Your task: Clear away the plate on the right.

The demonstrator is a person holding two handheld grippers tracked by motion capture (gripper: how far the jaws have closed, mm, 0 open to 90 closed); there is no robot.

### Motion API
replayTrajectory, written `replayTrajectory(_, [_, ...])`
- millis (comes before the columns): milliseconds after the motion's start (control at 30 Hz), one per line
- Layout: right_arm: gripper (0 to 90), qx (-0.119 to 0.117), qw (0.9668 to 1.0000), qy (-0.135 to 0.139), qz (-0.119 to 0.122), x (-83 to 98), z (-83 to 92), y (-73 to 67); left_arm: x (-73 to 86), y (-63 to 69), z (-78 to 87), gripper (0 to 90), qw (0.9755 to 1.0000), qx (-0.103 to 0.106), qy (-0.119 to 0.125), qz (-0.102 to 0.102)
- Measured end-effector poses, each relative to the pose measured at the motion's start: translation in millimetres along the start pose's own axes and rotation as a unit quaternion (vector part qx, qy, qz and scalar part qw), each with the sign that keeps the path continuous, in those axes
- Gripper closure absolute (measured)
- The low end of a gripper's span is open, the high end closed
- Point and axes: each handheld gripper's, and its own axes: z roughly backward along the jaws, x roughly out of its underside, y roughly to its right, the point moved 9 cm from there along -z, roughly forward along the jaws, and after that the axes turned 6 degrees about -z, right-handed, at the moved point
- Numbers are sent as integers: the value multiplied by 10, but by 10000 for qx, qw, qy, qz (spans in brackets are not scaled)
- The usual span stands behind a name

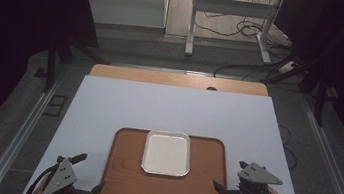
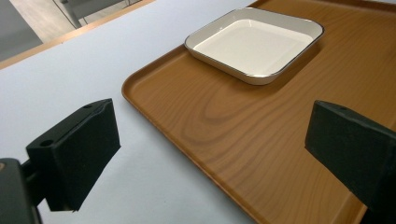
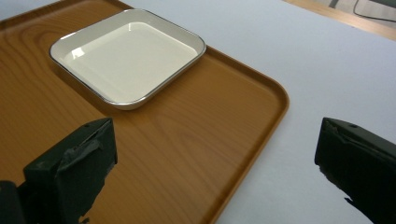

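The table [image 1: 113, 71] has a light wooden top, which shows as a bare strip along its far edge. A pale blue-white sheet [image 1: 168, 109] covers the rest of it, running to the near edge and close to both side edges. On the sheet lies a brown wooden tray [image 1: 121, 181] with rounded corners and a low raised rim, set at the middle of the near edge, well apart from the left and right edges. The sheet lies flat around the tray.
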Motion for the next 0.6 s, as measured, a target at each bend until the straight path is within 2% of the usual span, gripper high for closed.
replayTrajectory(200, [0,91,9999,26,-42,35,60,49,0,-2,-1,29,10000,-6,7,9])
replayTrajectory(600, [0,244,9993,125,-271,158,232,179,0,-11,3,29,10000,-7,26,63])
